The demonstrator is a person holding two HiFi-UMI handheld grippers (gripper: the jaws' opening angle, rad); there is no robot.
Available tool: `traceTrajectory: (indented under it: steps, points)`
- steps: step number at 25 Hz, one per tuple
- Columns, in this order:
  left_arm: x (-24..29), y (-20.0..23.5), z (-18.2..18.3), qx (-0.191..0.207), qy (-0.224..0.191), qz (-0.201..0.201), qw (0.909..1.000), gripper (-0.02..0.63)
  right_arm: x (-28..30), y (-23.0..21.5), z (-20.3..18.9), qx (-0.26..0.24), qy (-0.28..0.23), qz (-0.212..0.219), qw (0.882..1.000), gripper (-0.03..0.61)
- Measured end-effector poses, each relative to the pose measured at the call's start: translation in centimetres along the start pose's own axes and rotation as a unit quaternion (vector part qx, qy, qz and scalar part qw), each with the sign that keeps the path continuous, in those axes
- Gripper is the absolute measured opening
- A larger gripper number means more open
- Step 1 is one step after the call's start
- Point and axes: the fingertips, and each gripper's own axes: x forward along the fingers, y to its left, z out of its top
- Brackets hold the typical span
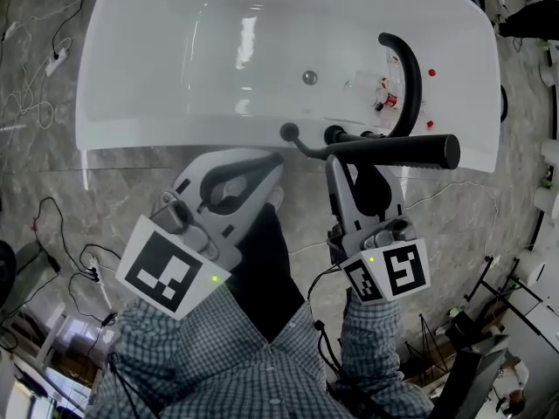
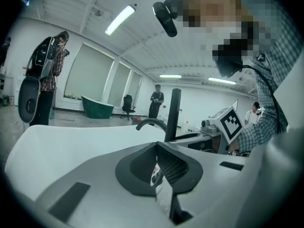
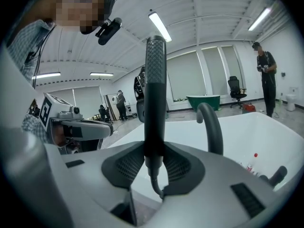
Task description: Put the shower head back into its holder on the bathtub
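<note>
The black shower head (image 1: 397, 150) lies level just in front of the white bathtub's near rim (image 1: 175, 129), with my right gripper (image 1: 337, 161) shut on its handle. In the right gripper view the wand (image 3: 155, 94) stands upright between the pads, and its hose (image 3: 154, 184) hangs below. The hose runs to a black fitting (image 1: 288, 132) on the rim, beside a second black fitting (image 1: 333, 134). I cannot tell which one is the holder. A curved black spout (image 1: 407, 72) rises behind them. My left gripper (image 1: 272, 168) is shut on nothing, left of the shower head, near the rim.
Inside the tub are a drain (image 1: 309, 78) and small red-capped bottles (image 1: 385, 99). Cables and a power strip (image 1: 56, 59) lie on the marble floor at left. Stands and gear crowd the right side. Several people and a green tub (image 2: 97, 107) stand across the room.
</note>
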Motion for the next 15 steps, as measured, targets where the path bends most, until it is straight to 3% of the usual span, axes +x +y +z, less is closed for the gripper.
traceTrajectory:
  steps: [15]
  points:
    - [1.4, 2.8, -3.5, -0.014, 0.017, 0.007, 0.9997, 0.011, 2.4, -1.3, -3.2, 0.009, 0.006, 0.001, 1.000, 0.121]
